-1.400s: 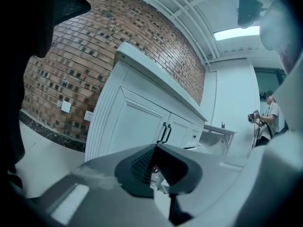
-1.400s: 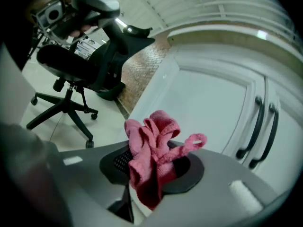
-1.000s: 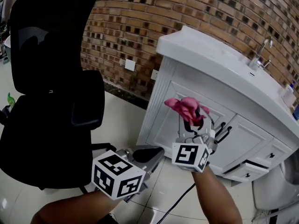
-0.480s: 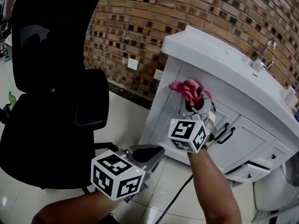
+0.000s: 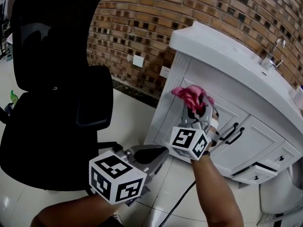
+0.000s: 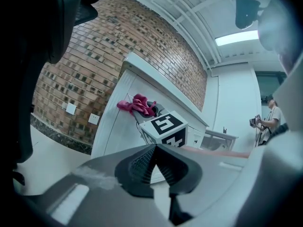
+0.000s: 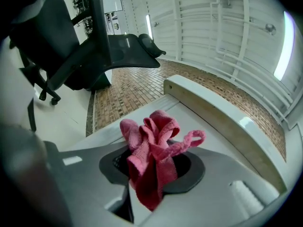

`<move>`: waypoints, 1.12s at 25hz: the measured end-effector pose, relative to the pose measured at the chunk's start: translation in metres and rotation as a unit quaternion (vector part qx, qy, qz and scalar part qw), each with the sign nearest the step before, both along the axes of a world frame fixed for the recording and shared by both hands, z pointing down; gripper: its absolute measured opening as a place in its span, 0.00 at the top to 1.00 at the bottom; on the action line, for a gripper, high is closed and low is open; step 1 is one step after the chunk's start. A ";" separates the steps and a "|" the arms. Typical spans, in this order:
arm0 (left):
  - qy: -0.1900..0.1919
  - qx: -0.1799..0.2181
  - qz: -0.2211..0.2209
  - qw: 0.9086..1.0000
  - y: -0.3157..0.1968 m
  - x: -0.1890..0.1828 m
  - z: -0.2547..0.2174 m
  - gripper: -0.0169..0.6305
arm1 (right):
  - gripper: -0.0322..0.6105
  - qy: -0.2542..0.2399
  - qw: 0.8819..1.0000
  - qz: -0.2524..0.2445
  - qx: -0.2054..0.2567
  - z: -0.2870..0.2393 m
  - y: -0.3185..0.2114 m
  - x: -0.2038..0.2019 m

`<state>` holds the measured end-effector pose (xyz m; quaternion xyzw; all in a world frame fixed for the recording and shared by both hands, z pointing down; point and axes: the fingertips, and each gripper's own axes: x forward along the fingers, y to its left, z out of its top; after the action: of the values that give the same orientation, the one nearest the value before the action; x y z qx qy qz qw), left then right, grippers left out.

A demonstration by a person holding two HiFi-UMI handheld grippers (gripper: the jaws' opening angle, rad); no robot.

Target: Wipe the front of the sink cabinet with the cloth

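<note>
The right tongs (image 5: 196, 110) are clamped tight on one pink cloth (image 7: 150, 161), gripped low so that a loose bunch stands out past the tips, which I take to be the padding for rubbing the paint. The bunch sits at the upper left corner of the white sink cabinet (image 5: 246, 148) front, touching it or just off it; I cannot tell which. That reads as the top of a wiping stroke, with most of the front not yet covered. The left tongs (image 6: 155, 146) are closed with nothing between them, hanging low and well back from the cabinet, probably to stay clear. Count: two tongs, one cloth, two dark door handles (image 5: 228, 132), one tap (image 5: 272, 56) on the white surface (image 5: 222, 51), two wall plates (image 5: 138, 60), one black office chair (image 5: 57, 79) to the left
</note>
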<state>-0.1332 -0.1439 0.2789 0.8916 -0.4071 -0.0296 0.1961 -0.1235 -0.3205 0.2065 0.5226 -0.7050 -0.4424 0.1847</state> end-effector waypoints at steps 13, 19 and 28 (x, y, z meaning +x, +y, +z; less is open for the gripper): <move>0.005 -0.009 -0.006 1.000 -0.002 -0.007 0.002 0.97 | 0.74 0.004 0.999 0.001 -0.037 0.052 -0.006 0.002; 0.006 -0.012 -0.006 1.000 -0.004 -0.008 0.001 0.97 | 0.74 0.016 0.998 -0.001 -0.053 0.081 -0.006 0.001; 0.005 -0.017 -0.007 1.000 -0.005 -0.006 0.005 0.97 | 0.74 0.030 0.995 -0.006 -0.090 0.140 -0.006 0.002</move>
<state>-0.1397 -0.1486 0.2834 0.8851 -0.4126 -0.0284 0.2134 -0.1219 -0.3264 0.3462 0.4859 -0.7393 -0.3935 0.2499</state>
